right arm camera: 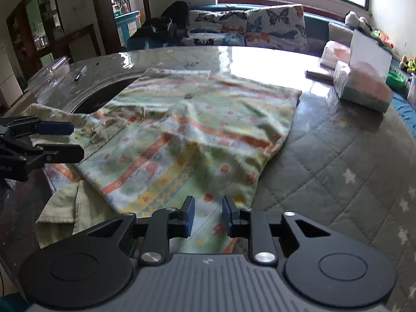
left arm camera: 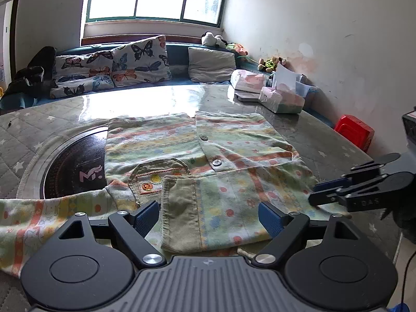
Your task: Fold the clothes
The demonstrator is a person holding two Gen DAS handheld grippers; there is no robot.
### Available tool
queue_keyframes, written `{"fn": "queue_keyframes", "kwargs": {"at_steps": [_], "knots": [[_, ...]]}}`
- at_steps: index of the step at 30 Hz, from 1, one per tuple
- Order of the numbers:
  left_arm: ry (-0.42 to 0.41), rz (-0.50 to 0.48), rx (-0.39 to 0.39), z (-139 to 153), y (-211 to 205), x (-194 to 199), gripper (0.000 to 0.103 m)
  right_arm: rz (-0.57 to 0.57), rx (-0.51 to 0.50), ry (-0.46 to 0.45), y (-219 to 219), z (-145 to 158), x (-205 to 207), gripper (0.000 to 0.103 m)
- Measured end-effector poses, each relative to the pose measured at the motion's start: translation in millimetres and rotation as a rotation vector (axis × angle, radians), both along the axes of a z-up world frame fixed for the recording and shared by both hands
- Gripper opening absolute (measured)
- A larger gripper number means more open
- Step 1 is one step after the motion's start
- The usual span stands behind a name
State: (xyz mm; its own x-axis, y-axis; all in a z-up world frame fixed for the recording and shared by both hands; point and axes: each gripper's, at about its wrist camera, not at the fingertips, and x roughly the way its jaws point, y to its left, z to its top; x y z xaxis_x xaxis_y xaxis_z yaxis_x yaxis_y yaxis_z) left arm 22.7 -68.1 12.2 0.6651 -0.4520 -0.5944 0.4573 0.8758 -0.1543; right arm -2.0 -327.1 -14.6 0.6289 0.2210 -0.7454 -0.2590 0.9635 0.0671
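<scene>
Shirt (left arm camera: 208,161): child's buttoned top, pastel stripes and dots, lying front-up on the glass-covered table (left arm camera: 338,140), partly over the dark round inset (left arm camera: 75,163) at the table's middle. One sleeve is already folded across the chest, its ribbed cuff (left arm camera: 179,208) lying near the small pocket (left arm camera: 158,179). The other sleeve (left arm camera: 39,215) trails flat toward the near table edge, not yet folded.

Left gripper (left arm camera: 209,218): jaws spread wide, hovering low over the folded sleeve and cuff; nothing between the pads.

Right gripper (right arm camera: 208,217): jaws part open, a clear gap between the pads, poised over the shirt's near side edge in its own view. Whether the fingertips touch the cloth cannot be told; no fold of fabric is seen pinched.

Step in hand, as judged: sleeve folding, one side done, both tools free between grasps.

Next move, as judged: the left gripper needs to shift to the trailing sleeve, close on it near the cuff, and carry it across the chest to match the first. The right gripper would do well to steady the body so the finished fold does not drag.

Other items: tissue packs (left arm camera: 282,100) at the far right of the table, well apart from the shirt; butterfly cushions (left arm camera: 111,65) on the bench behind.
</scene>
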Motion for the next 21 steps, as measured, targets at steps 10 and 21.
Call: {"fn": "queue_keyframes", "kwargs": {"at_steps": [10,21], "knots": [[0.002,0.051,0.031,-7,-13,26,0.071,-0.066,0.045,-0.012,-10,-8,45,0.032],[0.025,0.064,0.097,-28,-19,40,0.060,0.013,0.030,-0.036,17,-1,45,0.033]]}}
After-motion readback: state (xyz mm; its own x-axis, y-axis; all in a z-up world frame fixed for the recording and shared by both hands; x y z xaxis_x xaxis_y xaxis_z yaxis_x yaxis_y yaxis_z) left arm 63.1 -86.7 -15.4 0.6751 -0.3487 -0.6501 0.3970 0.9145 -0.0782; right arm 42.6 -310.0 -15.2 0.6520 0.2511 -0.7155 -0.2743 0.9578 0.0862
